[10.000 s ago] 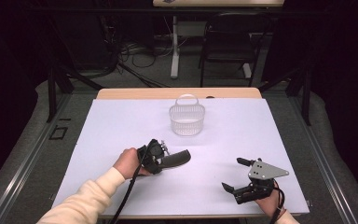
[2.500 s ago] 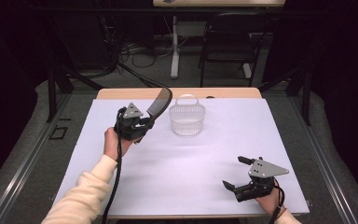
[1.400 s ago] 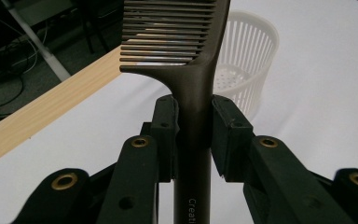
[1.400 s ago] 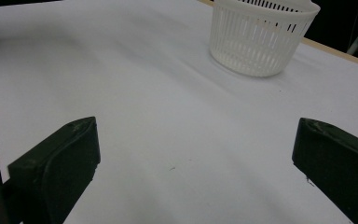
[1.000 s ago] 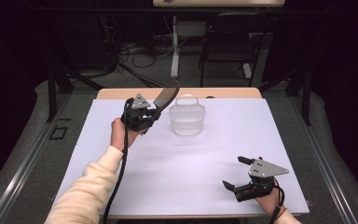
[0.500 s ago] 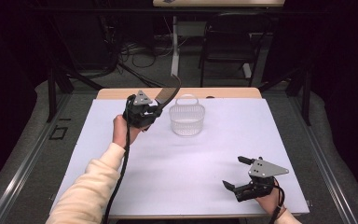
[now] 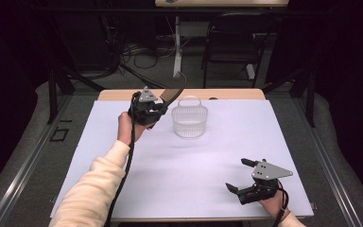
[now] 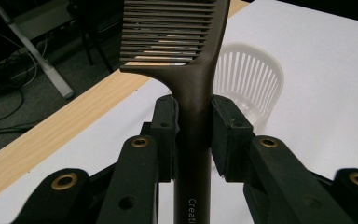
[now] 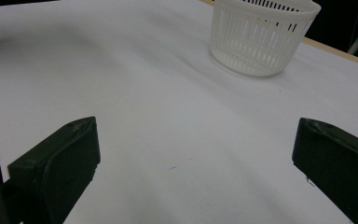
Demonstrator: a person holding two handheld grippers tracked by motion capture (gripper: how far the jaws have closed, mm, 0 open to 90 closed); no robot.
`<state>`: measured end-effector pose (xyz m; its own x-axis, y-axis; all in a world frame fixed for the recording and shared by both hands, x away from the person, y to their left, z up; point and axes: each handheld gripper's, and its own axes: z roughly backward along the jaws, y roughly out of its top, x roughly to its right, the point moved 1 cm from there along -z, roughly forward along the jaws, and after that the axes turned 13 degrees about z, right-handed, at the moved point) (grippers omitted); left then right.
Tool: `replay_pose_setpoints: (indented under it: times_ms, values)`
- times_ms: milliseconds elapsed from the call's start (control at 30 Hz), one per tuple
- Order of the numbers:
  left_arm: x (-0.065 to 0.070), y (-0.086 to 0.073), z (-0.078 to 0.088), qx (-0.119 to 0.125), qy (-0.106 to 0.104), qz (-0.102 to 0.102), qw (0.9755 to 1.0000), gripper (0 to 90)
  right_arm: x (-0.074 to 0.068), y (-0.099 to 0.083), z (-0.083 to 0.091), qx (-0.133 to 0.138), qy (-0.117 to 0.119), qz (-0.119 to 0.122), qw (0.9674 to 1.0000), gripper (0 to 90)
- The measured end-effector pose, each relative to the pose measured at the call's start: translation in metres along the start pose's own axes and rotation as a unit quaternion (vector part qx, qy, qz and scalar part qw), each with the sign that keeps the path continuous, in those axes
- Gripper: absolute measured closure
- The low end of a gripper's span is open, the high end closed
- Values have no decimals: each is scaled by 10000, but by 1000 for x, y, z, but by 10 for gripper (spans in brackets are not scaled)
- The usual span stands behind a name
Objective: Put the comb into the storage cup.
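My left gripper (image 7: 157, 108) is raised just left of a white slatted basket (image 7: 189, 120) and is shut on a dark brown comb (image 7: 172, 93). The comb's toothed end points up and toward the basket's rim. In the left gripper view the comb handle (image 8: 193, 121) is clamped between both jaws, the teeth above, the basket (image 8: 247, 86) behind to the right. My right gripper (image 7: 246, 176) rests open on the table near the front right corner, nothing between its jaws. The right gripper view looks across the sheet to the basket (image 9: 261, 35).
A white sheet (image 7: 184, 165) covers the table; a strip of bare wood (image 7: 118, 95) shows along the far edge. Behind the table stand a dark chair (image 7: 231, 42), a desk leg and loose cables on the floor.
My left gripper has lifted the comb from the table's middle and carried it back and right, up to the basket's left side. The right gripper has stayed put.
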<state>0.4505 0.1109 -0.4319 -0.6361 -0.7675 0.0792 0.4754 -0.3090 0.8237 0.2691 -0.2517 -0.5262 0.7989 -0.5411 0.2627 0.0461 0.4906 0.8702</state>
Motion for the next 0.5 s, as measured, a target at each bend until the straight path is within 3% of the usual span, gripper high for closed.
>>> replay_pose_setpoints:
  times_ms: [500]
  values:
    - [2,10,-12,25,-57,-35,10000,725,0,0,0,5,-2,5,10000,3]
